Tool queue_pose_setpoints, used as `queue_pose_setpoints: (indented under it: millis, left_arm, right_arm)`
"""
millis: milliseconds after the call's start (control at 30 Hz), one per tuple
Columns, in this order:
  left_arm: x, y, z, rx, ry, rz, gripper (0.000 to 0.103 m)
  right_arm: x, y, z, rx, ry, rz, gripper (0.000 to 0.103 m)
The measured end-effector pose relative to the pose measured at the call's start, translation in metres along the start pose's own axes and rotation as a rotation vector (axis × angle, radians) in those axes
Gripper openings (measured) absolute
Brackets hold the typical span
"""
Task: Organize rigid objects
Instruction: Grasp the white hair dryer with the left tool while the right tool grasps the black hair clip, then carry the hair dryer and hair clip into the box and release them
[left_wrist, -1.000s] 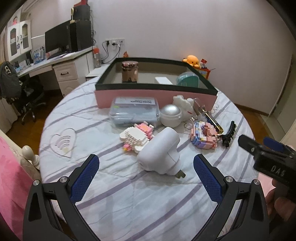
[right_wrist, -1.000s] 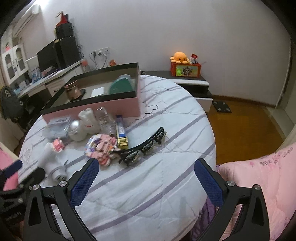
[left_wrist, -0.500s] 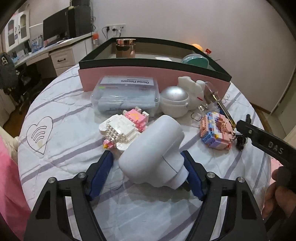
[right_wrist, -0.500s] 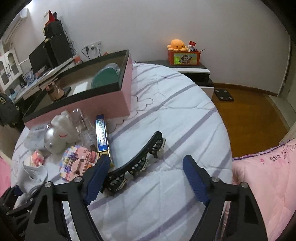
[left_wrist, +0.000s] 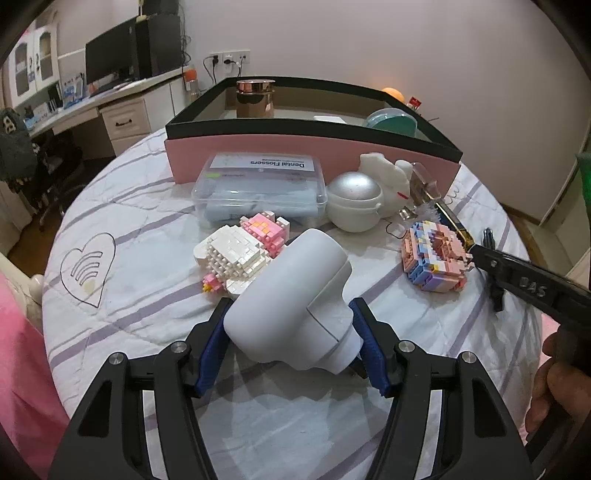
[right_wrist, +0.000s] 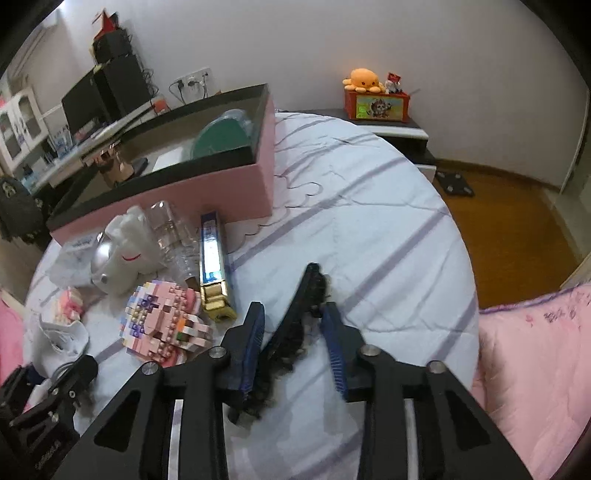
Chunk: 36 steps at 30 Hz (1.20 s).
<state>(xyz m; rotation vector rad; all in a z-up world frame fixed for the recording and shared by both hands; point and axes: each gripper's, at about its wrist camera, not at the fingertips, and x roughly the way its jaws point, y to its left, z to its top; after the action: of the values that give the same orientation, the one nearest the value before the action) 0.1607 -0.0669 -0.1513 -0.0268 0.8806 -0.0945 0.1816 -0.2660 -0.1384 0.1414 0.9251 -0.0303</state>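
Note:
My left gripper (left_wrist: 291, 336) is shut on a white plug-in adapter (left_wrist: 295, 302) lying on the striped table cover, its blue pads (left_wrist: 212, 347) pressed on both sides. My right gripper (right_wrist: 295, 343) has its jaws closed around a black hair claw clip (right_wrist: 295, 321) on the cover. The pink storage box with black rim (left_wrist: 314, 147) stands at the back, also in the right wrist view (right_wrist: 207, 192). It holds a copper jar (left_wrist: 255, 98), a teal lid (left_wrist: 393, 120) and a white item.
Between me and the box lie a dental flosser case (left_wrist: 262, 188), a white-pink brick figure (left_wrist: 240, 254), a silver dome container (left_wrist: 354, 203), a white figurine (left_wrist: 384, 173), a pastel brick model (left_wrist: 436, 258) and a gold-blue tube (right_wrist: 212, 258). A desk stands far left.
Both grippers moved forward and closed from wide open: the left onto the white adapter, the right onto the black hair clip.

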Motion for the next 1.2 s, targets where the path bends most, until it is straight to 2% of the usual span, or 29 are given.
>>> queue_pose_setpoints:
  millis: [100, 167, 433, 700, 967, 1200]
  left_arm:
    - [0.000, 0.001, 0.001, -0.003, 0.000, -0.012, 0.064]
    - [-0.004, 0.007, 0.000, -0.023, -0.002, -0.038, 0.064]
    - [-0.021, 0.020, -0.010, -0.040, -0.021, -0.052, 0.064]
    - [-0.052, 0.032, 0.004, -0.058, -0.082, -0.052, 0.064]
    - [-0.069, 0.042, 0.045, -0.054, -0.147, -0.037, 0.064]
    - [-0.059, 0.049, 0.116, -0.044, -0.202, -0.035, 0.064]
  right_arm:
    - [0.004, 0.014, -0.001, -0.080, -0.025, -0.048, 0.033]
    - [0.000, 0.011, -0.003, -0.074, -0.017, -0.013, 0.019]
    - [-0.028, 0.006, -0.018, -0.054, -0.027, 0.063, 0.019]
    - [-0.060, 0.021, -0.006, -0.069, -0.080, 0.143, 0.019]
    - [-0.083, 0.049, 0.022, -0.133, -0.148, 0.208, 0.019]
    - [-0.082, 0.077, 0.084, -0.195, -0.224, 0.250, 0.019]
